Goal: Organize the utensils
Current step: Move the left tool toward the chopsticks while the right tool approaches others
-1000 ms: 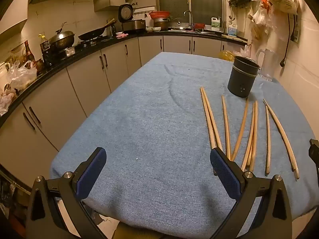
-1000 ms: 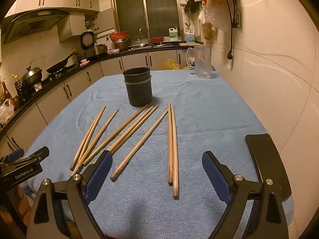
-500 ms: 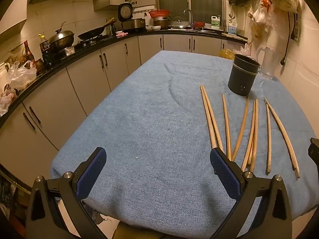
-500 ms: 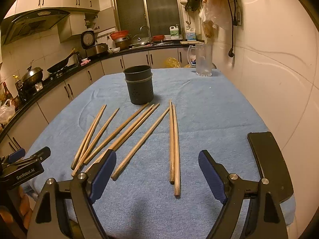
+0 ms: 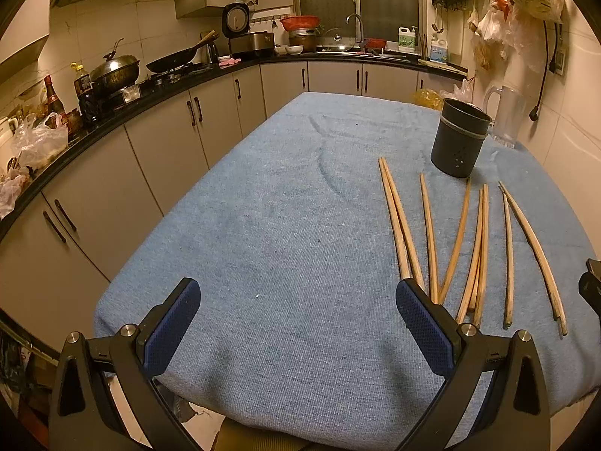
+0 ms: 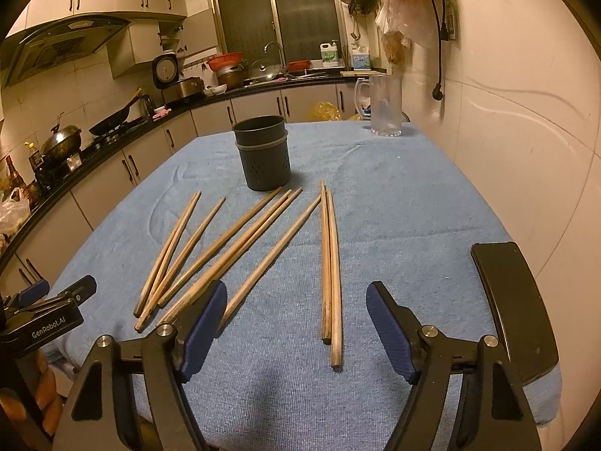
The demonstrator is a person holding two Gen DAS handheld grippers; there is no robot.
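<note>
Hovering over chopsticks (image 6: 330, 263) on blue cloth (image 6: 394, 206), your right gripper (image 6: 296, 323) jaws just narrowing, nothing pinched; left gripper (image 5: 296, 323) spread wide, empty; holder (image 6: 263, 158) behind.

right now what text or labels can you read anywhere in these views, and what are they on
"GenRobot.AI": white print on the black body of the left gripper, seen at the left edge of the right wrist view.
Labels on the white and green bottle and the bottle beside it by the sink: too small to read.
Labels on the dark bottles on the counter: blurred, unreadable.
Nothing is printed on the chopsticks or the dark holder.
</note>
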